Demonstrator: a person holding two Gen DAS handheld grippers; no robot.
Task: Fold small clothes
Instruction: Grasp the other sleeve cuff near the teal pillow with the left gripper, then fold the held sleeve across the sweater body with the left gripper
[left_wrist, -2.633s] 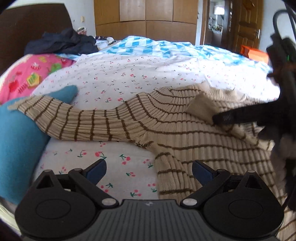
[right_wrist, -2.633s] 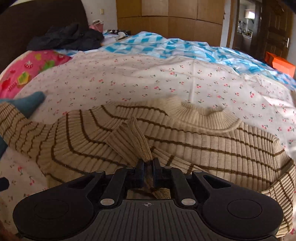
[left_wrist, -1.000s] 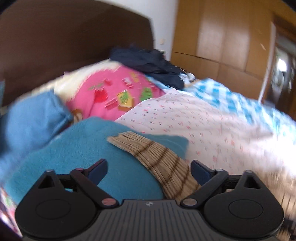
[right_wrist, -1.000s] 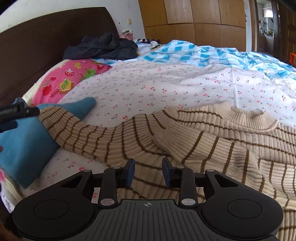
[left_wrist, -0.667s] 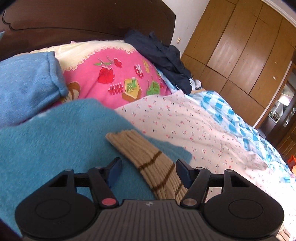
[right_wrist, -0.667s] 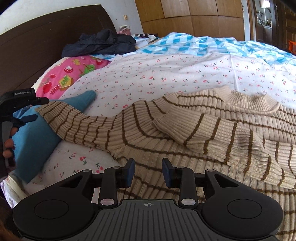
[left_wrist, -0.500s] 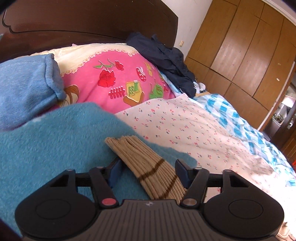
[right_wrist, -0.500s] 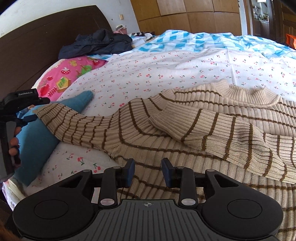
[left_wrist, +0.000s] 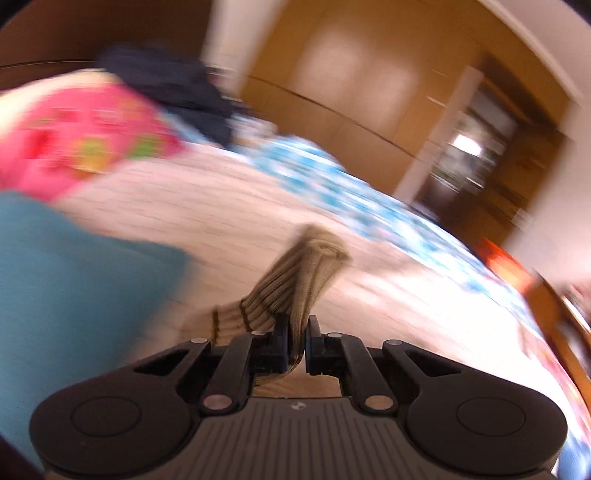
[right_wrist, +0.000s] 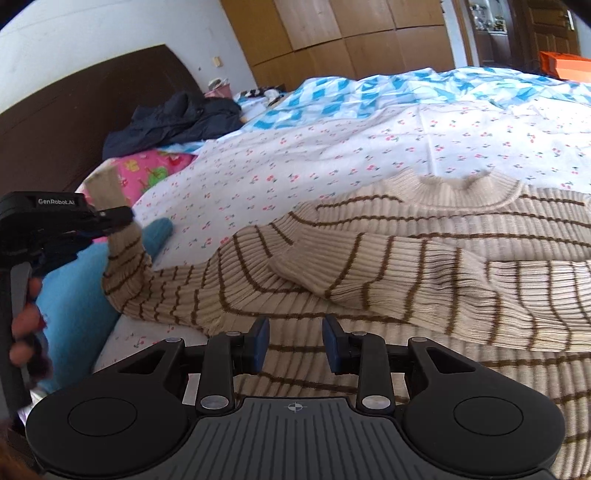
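A beige sweater with brown stripes (right_wrist: 424, 280) lies flat on the flowered bedsheet, one sleeve folded across its chest. My left gripper (left_wrist: 294, 334) is shut on the cuff of the other sleeve (left_wrist: 295, 280) and holds it lifted; the left wrist view is blurred by motion. In the right wrist view the left gripper (right_wrist: 110, 218) shows at the far left, holding the raised sleeve (right_wrist: 125, 266). My right gripper (right_wrist: 295, 341) is open and empty, low over the sweater's lower body.
A teal blanket (right_wrist: 77, 295) lies at the bed's left edge under the lifted sleeve. A pink pillow (right_wrist: 147, 171) and dark clothes (right_wrist: 173, 122) sit by the brown headboard (right_wrist: 74, 122). A blue checked quilt (right_wrist: 406, 88) covers the far side.
My left gripper has shut on the sleeve cuff and lifted it off the teal blanket, swinging right. My right gripper has stayed open over the sweater's body.
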